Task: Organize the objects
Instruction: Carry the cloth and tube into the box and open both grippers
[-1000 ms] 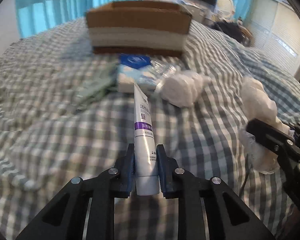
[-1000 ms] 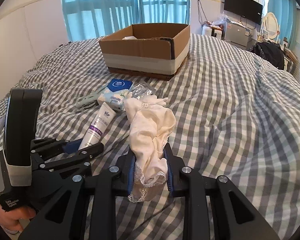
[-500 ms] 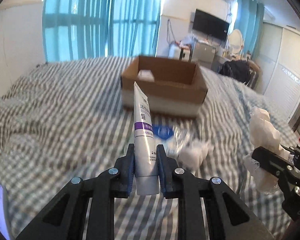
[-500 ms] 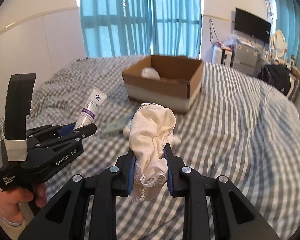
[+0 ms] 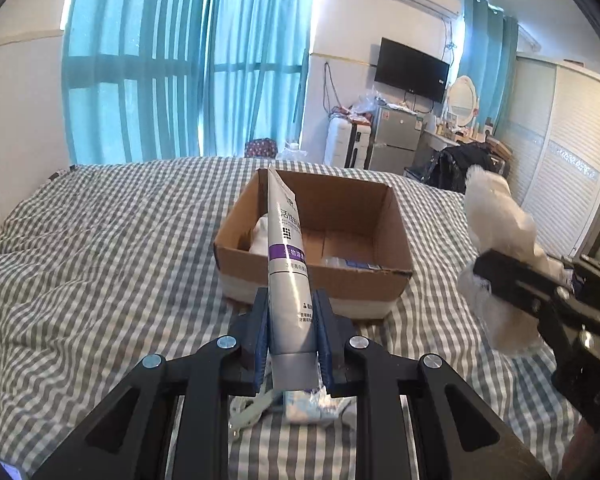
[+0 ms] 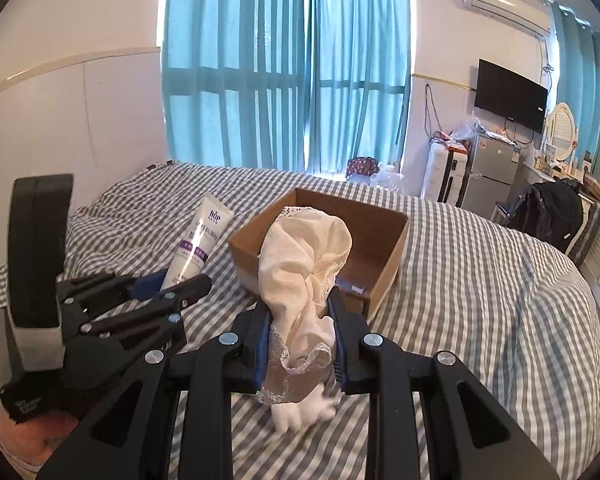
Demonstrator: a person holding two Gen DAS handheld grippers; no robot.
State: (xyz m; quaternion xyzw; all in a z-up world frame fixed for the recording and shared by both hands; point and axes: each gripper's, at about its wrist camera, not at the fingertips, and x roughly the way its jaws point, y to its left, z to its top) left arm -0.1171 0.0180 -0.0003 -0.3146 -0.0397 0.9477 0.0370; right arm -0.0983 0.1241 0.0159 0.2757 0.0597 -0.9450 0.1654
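Observation:
My left gripper [image 5: 291, 316] is shut on a white tube with a purple band [image 5: 287, 256], held upright above the bed in front of the open cardboard box [image 5: 396, 216]. The tube also shows in the right wrist view [image 6: 196, 240]. My right gripper [image 6: 300, 324] is shut on a cream lace-edged cloth [image 6: 304, 256], held in the air just short of the box [image 6: 392, 256]; it also shows in the left wrist view [image 5: 496, 220]. Inside the box lie a white item [image 5: 260, 236] and a small packet [image 5: 348, 262].
A tissue pack [image 5: 308, 404] and a pale green item [image 5: 248, 410] lie on the checked bed [image 5: 100, 264] under my left gripper. A white cloth [image 6: 304, 412] lies below my right gripper. A fridge, a suitcase and a television stand beyond the bed.
Both grippers have risen from the bed and moved forward to the box, carrying the tube and the cloth. The box now looks nearer and I see into it.

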